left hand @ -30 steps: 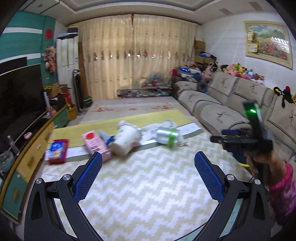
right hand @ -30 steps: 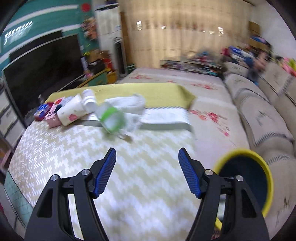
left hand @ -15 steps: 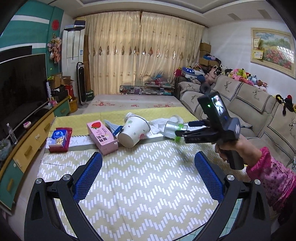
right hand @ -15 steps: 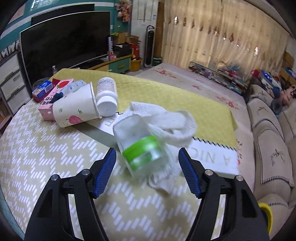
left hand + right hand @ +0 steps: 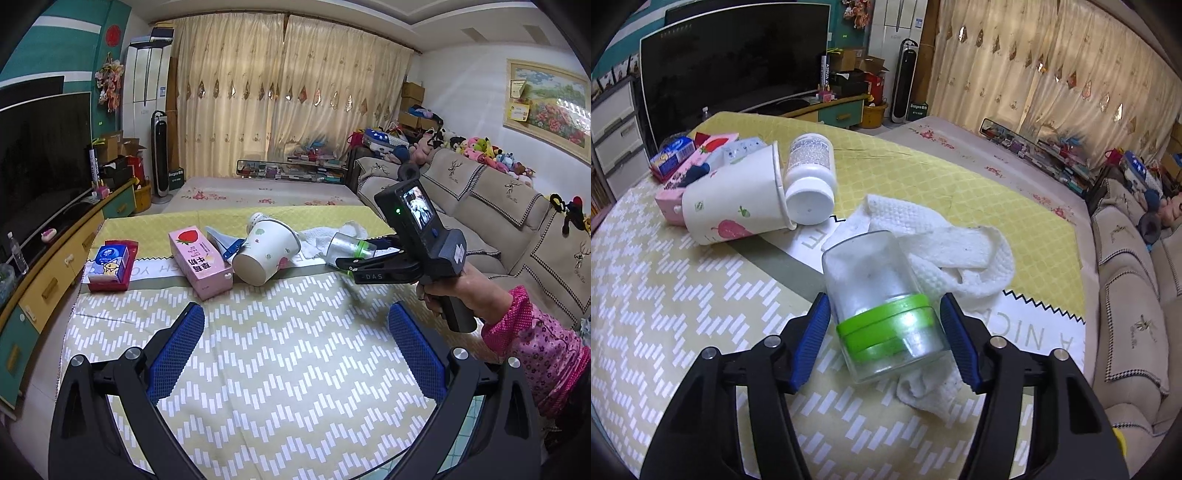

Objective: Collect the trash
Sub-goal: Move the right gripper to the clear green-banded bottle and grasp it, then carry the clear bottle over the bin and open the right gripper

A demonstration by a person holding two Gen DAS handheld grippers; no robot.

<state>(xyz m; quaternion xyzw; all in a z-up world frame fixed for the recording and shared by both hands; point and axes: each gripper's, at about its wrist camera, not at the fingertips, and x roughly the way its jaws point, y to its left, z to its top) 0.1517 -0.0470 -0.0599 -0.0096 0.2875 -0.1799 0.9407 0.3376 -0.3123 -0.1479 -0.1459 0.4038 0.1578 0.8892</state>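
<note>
A clear plastic jar with a green band (image 5: 882,302) lies on its side on a white cloth (image 5: 956,254). My right gripper (image 5: 886,325) is open, its blue pads on either side of the jar's green end, with small gaps. The jar also shows in the left wrist view (image 5: 349,249) at the right gripper's tips (image 5: 364,254). A paper cup (image 5: 735,199) and a white pill bottle (image 5: 810,177) lie on their sides to the left. A pink milk carton (image 5: 199,262) lies beside the cup. My left gripper (image 5: 295,347) is open and empty above the patterned table cover.
A blue and red box (image 5: 110,264) lies at the table's left end (image 5: 85,295). A TV (image 5: 735,66) on a low cabinet stands to the left. A beige sofa (image 5: 495,218) runs along the right. A yellow bin rim (image 5: 1119,435) peeks in at the lower right.
My right gripper has moved forward and down to the jar, which now lies between its fingers. My left gripper has stayed nearly still and open.
</note>
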